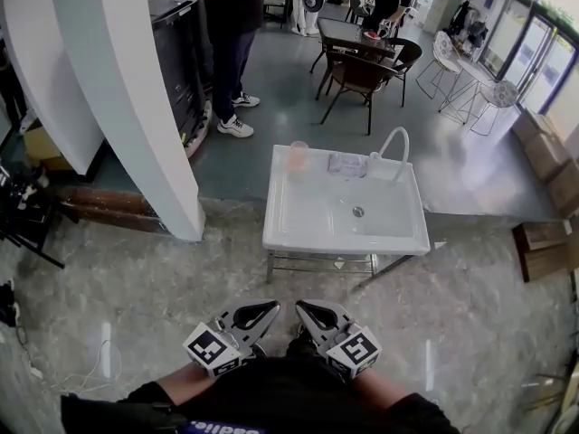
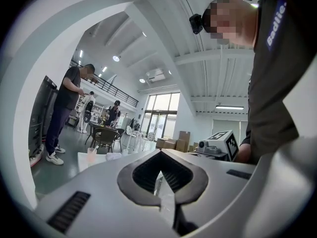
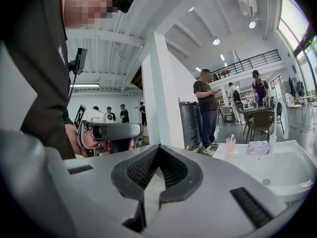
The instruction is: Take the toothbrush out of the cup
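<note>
A pink cup (image 1: pixel 298 155) stands on the back left rim of the white sink (image 1: pixel 289 229), across the stone floor from me. In the right gripper view the cup (image 3: pixel 231 146) has a thin white toothbrush (image 3: pixel 232 137) sticking up out of it. It also shows small in the left gripper view as a pink cup (image 2: pixel 91 155). My left gripper (image 1: pixel 270 307) and right gripper (image 1: pixel 304 307) are side by side close to my body, well short of the sink. Both are shut with nothing between the jaws: the left gripper (image 2: pixel 161 155) and the right gripper (image 3: pixel 159 148).
A white faucet (image 1: pixel 394 141) and a clear container (image 1: pixel 346 164) sit at the sink's back edge. A broad white pillar (image 1: pixel 136 89) rises at the left. A person (image 1: pixel 232 34) stands beyond by a black cabinet (image 1: pixel 176 52). Chairs and a table (image 1: pixel 362 57) lie further back, wooden boxes (image 1: pixel 543 242) at the right.
</note>
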`<state>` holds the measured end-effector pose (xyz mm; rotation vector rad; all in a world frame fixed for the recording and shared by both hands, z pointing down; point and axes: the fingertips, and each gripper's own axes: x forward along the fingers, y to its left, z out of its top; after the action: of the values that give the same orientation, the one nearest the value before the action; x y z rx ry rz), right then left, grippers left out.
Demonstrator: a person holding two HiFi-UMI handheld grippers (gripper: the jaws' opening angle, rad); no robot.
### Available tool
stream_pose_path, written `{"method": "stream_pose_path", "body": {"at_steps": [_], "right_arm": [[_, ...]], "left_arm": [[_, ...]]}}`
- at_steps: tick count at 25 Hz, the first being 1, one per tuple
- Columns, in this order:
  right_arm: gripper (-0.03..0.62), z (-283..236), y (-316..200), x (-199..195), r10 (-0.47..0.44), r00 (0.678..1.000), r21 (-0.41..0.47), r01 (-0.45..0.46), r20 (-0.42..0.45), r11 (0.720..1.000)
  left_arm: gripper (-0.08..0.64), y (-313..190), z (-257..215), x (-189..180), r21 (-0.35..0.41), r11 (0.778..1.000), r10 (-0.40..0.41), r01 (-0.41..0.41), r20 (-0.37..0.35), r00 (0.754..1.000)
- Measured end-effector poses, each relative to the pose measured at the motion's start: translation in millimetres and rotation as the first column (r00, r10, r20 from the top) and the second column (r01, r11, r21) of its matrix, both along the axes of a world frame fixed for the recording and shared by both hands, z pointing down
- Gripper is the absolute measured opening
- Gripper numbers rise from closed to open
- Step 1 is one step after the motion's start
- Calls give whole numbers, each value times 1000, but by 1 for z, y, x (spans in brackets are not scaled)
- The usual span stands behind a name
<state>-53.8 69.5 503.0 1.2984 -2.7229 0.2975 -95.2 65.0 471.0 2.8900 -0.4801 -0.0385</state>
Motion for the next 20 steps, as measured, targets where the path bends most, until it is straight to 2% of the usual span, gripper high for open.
{"method": "stream_pose_path", "body": {"at_steps": [7, 13, 20], "right_arm": [[11, 1, -35, 12, -47, 999, -4, 47, 21, 999], [11, -2, -83, 43, -101, 995, 21, 100, 26, 995], [11, 5, -129, 87, -124, 990, 17, 123, 61, 992]], "left_arm": [[0, -29, 1, 17, 16, 999, -29, 28, 29, 999], [0, -72, -2, 43, 26, 996, -85, 84, 43, 995], [0, -115, 0, 83, 23, 992, -128, 127, 65, 990]]}}
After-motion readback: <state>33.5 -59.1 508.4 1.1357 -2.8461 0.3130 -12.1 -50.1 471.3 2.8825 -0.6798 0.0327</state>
